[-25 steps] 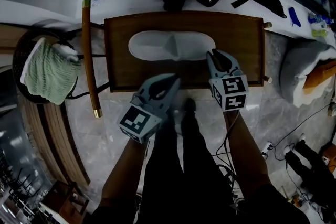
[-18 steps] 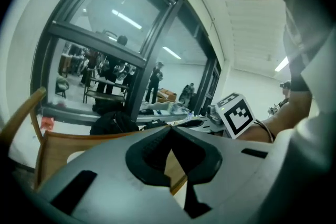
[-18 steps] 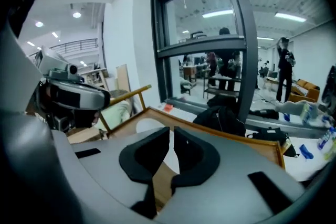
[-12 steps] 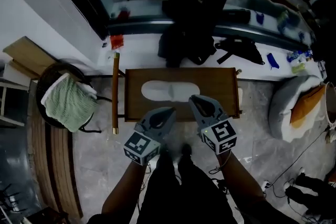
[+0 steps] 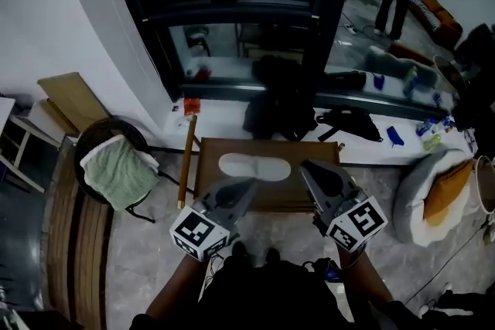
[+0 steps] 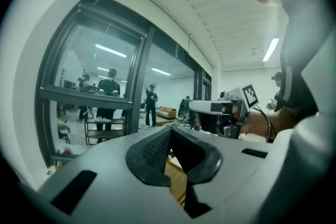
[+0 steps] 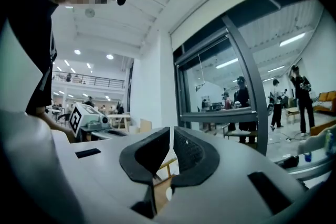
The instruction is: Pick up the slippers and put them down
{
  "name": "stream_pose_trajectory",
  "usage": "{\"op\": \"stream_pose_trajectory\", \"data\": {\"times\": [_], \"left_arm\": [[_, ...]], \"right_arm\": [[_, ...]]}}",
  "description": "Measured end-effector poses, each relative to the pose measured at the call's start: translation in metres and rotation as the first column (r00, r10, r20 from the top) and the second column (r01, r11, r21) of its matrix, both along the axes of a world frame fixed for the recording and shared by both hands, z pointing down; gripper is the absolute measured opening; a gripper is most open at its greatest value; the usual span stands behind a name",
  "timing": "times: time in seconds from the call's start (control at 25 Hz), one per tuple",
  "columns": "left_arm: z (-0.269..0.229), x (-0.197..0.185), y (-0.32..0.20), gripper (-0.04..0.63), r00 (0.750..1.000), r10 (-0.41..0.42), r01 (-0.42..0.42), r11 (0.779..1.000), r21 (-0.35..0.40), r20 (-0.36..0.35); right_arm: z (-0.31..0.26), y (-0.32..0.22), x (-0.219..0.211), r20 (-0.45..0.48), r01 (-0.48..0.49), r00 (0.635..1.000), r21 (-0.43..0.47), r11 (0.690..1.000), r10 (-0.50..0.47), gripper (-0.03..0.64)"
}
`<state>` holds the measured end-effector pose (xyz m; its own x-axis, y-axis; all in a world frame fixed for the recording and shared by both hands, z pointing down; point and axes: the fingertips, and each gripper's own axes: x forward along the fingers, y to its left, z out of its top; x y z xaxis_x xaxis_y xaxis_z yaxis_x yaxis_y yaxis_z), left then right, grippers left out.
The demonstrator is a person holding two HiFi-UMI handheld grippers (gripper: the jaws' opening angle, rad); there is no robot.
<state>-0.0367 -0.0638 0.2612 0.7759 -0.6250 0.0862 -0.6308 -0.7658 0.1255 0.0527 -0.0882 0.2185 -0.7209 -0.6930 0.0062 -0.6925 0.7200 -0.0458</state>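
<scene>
Slippers (image 5: 254, 166), white and lying side by side, rested on the low wooden table (image 5: 313, 154). The left gripper (image 5: 249, 185) and the right gripper (image 5: 311, 168) hung over the table's near edge, clear of them, each with its jaws pressed together on nothing. A chair with a green towel (image 5: 116, 175) stood left of the table.

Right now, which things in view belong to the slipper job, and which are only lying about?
Job: white fabric slippers, brown wooden table under them, left gripper, right gripper.
Lying about: green knitted towel, long wooden pole, black bag, grey round cushion.
</scene>
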Motion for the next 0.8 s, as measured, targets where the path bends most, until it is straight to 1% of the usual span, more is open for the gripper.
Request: {"op": "stream_pose_trajectory", "data": {"times": [0.08,0.16,0.4,0.48,0.6,0.8], "left_arm": [[-0.005,0.001,0.010,0.002,1.000,-0.007,0.007,1.000,0.027,0.007],[-0.003,0.002,0.017,0.002,1.000,-0.014,0.014,0.999,0.032,0.001],[0.013,0.012,0.030,0.002,1.000,-0.017,0.017,1.000,-0.022,0.001],[0.018,0.015,0.037,0.002,1.000,-0.017,0.018,0.999,-0.032,0.005],[0.018,0.022,0.043,0.002,1.000,-0.003,0.004,1.000,-0.028,0.008],[0.013,0.023,0.049,0.002,1.000,0.000,0.000,1.000,-0.021,0.014]], "right_arm": [[-0.006,0.015,0.009,0.027,0.024,0.999,0.024,0.999,-0.024,0.037],[-0.004,0.026,0.013,0.033,0.049,0.998,0.041,0.998,-0.050,0.037],[0.014,0.030,0.018,0.004,0.089,0.996,0.022,0.996,-0.089,0.032],[0.016,0.035,0.019,0.014,0.110,0.994,0.016,0.994,-0.110,0.032],[0.016,0.039,0.018,0.028,0.138,0.990,0.009,0.990,-0.138,0.032],[0.014,0.044,0.010,0.032,0.179,0.983,0.036,0.983,-0.180,0.032]]}}
